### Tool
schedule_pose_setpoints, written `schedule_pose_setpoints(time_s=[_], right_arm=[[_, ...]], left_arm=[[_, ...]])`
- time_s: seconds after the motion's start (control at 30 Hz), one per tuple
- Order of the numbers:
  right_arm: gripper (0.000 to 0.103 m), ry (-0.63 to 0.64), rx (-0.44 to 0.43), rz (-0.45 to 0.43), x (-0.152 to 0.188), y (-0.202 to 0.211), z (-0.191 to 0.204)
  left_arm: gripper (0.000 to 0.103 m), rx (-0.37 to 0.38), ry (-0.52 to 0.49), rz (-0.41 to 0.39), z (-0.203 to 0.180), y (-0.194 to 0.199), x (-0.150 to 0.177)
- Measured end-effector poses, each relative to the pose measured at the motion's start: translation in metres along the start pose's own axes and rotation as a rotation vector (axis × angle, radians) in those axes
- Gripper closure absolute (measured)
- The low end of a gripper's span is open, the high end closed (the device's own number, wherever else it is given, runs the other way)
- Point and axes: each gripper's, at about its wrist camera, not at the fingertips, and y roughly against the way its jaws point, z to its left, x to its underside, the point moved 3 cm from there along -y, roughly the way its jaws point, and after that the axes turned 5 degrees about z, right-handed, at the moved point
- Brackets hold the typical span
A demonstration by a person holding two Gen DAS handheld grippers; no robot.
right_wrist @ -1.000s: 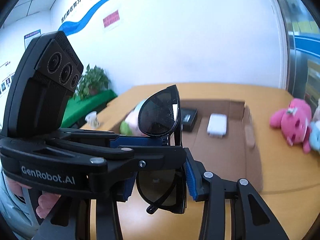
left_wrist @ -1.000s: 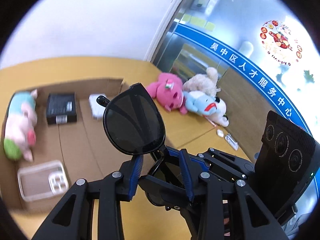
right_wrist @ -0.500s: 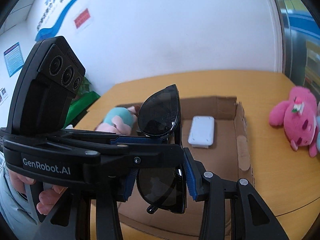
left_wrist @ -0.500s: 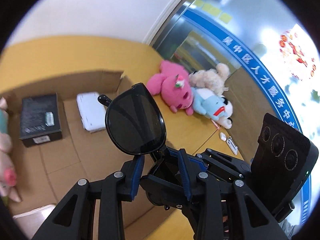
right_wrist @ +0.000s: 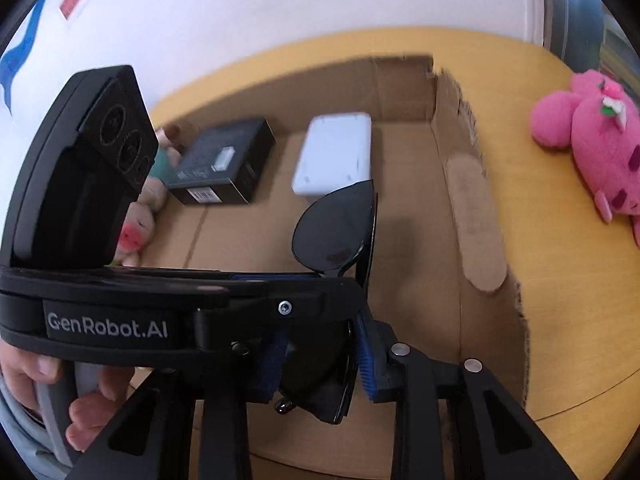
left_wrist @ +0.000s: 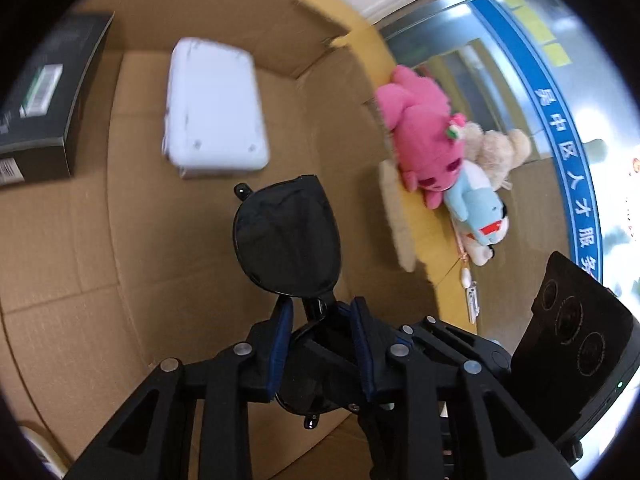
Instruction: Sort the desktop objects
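sunglasses point(left_wrist: 287, 236) | gripped by both left tool point(left_wrist: 320, 344) and right tool point(right_wrist: 320, 354), jaws closing | now lowered over cardboard box point(right_wrist: 476, 216) floor near white case point(left_wrist: 214, 106) | release next, likely

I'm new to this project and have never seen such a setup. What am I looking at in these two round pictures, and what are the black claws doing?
No robot here: a person holds a two-finger gripper in each hand, each carrying a fisheye camera that looks along its fingers. One picture comes from the left gripper, the other from the right gripper. Together they carry black sunglasses between their blue pads, jaws closing, over an open cardboard box on a wooden table. Inside the box lie a white case, a black box and a plush toy. A pink plush lies outside on the table.
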Motion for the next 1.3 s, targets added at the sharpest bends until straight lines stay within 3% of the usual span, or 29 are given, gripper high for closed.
schedule_pose_setpoints(time_s=[0.3, 0.43, 0.47, 0.57, 0.7, 0.77, 0.8, 0.83, 0.87, 0.97, 1.07, 1.17, 1.23, 1.3], right_arm=[[0.08, -0.024, 0.052, 0.082, 0.012, -0.013, -0.005], [0.079, -0.038, 0.061, 0.088, 0.013, -0.01, -0.005], [0.076, -0.037, 0.07, 0.085, 0.013, -0.009, -0.004], [0.045, -0.013, 0.086, 0.049, 0.017, 0.006, 0.003], [0.019, 0.071, 0.112, -0.058, 0.024, 0.043, 0.023], [0.01, 0.114, 0.145, -0.141, 0.031, 0.067, 0.036], [0.003, 0.13, 0.152, -0.186, 0.036, 0.079, 0.042], [0.0, 0.143, 0.151, -0.238, 0.043, 0.092, 0.05], [0.0, 0.148, 0.141, -0.276, 0.049, 0.1, 0.056], [0.0, 0.147, 0.084, -0.349, 0.073, 0.108, 0.075], [0.0, 0.154, 0.061, -0.353, 0.086, 0.09, 0.088], [0.0, 0.143, 0.1, -0.35, 0.094, 0.067, 0.094], [0.0, 0.147, 0.173, -0.379, 0.099, 0.059, 0.094], [0.0, 0.14, 0.181, -0.384, 0.103, 0.052, 0.091]], left_arm=[[0.076, -0.02, 0.033, 0.033, 0.006, -0.016, 0.004], [0.074, -0.064, 0.05, 0.023, 0.006, -0.016, 0.005], [0.074, -0.067, 0.054, 0.021, 0.007, -0.016, 0.005], [0.074, -0.112, 0.026, -0.022, 0.0, -0.001, 0.011], [0.067, -0.266, -0.093, -0.231, -0.02, 0.06, 0.036], [0.051, -0.393, -0.156, -0.368, -0.028, 0.098, 0.06], [0.037, -0.479, -0.184, -0.458, -0.031, 0.122, 0.077], [0.027, -0.547, -0.193, -0.53, -0.033, 0.137, 0.089], [0.024, -0.615, -0.195, -0.601, -0.033, 0.152, 0.103], [0.023, -0.79, -0.162, -0.781, -0.025, 0.182, 0.143], [0.022, -0.849, -0.092, -0.833, -0.003, 0.187, 0.168], [0.022, -0.864, -0.028, -0.833, 0.023, 0.176, 0.179], [0.022, -0.874, -0.02, -0.82, 0.03, 0.165, 0.181], [0.022, -0.895, -0.027, -0.82, 0.037, 0.156, 0.185]])
